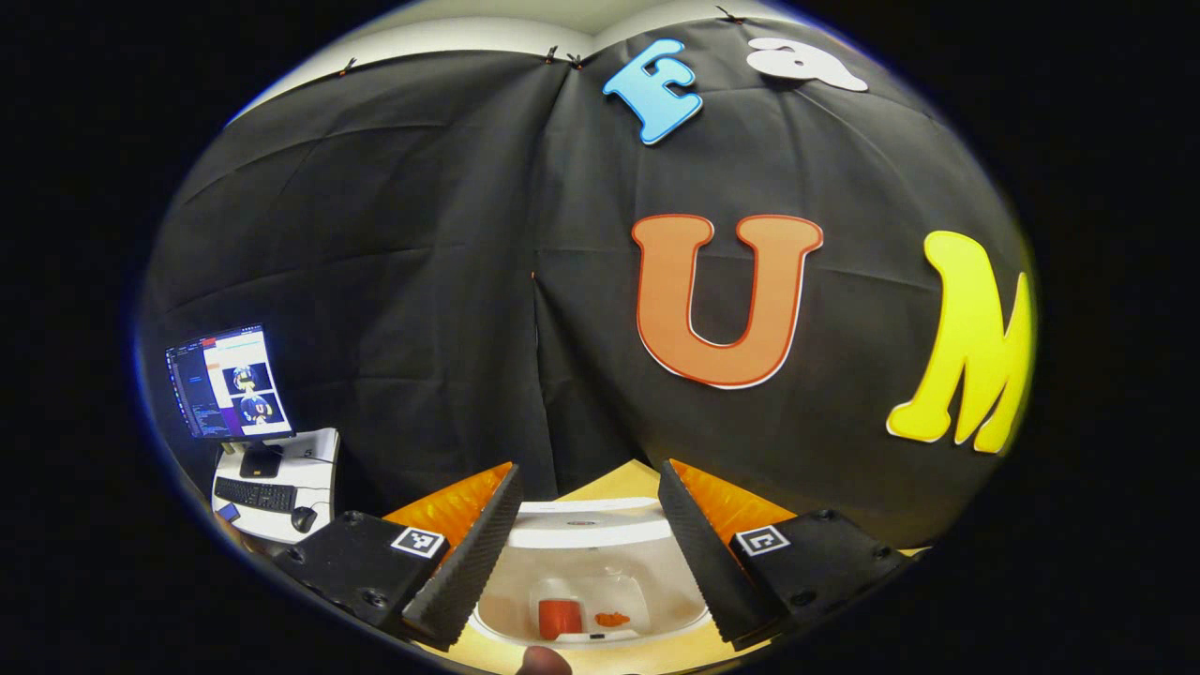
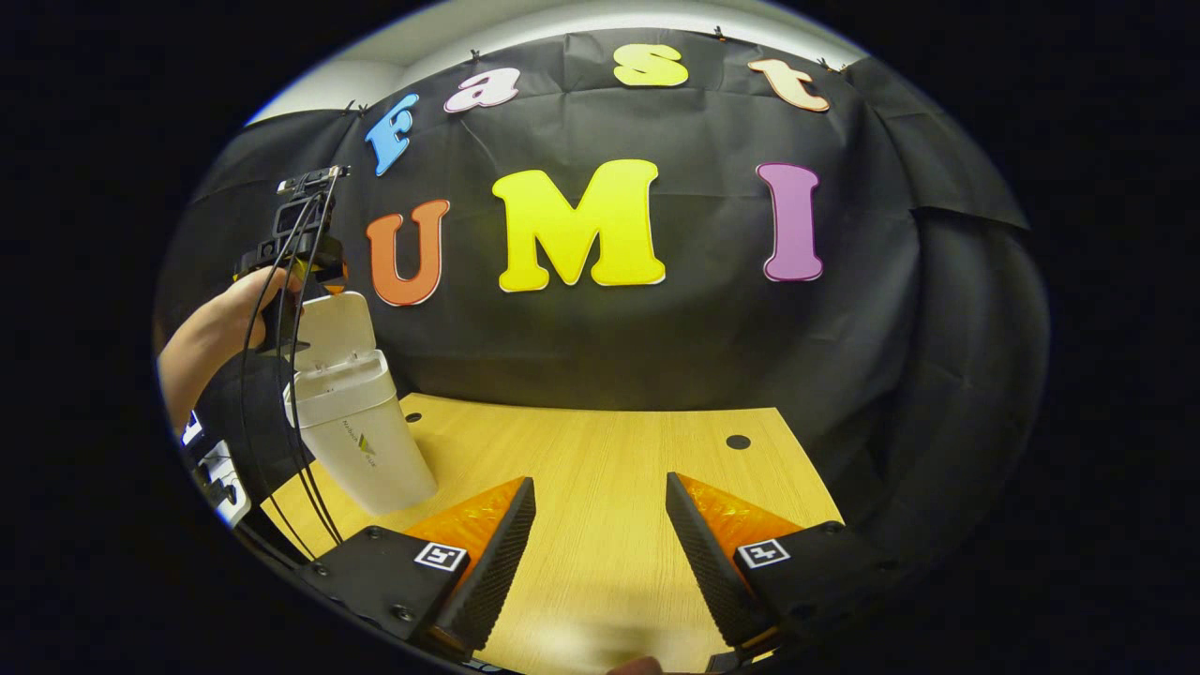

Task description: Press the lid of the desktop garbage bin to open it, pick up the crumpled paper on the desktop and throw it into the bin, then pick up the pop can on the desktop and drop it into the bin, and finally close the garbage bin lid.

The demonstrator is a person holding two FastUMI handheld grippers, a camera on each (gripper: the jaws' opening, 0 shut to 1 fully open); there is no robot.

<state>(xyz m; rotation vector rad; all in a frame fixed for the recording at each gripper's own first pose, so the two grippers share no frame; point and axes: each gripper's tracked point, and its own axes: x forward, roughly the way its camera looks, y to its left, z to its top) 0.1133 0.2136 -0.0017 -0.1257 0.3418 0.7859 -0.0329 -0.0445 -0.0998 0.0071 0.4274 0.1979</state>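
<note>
The white desktop bin (image 2: 361, 441) stands at the left of the wooden table (image 2: 609, 441) with its lid (image 2: 333, 328) raised upright. My left gripper (image 1: 589, 473) hovers open just above the bin's mouth (image 1: 581, 572). Looking down inside, an orange-red pop can (image 1: 560, 619) lies at the bottom beside a small orange piece (image 1: 612, 619). In the right gripper view a hand (image 2: 220, 328) holds the left gripper's body (image 2: 298, 246) over the bin. My right gripper (image 2: 600, 483) is open above bare tabletop, with nothing between its fingers.
A side desk (image 1: 314, 450) with a monitor (image 1: 230, 380), keyboard (image 1: 255, 494) and mouse (image 1: 302, 518) sits far left in the left gripper view. Black cables (image 2: 305, 450) hang beside the bin. The tabletop has a small dark hole (image 2: 738, 441) near its back edge.
</note>
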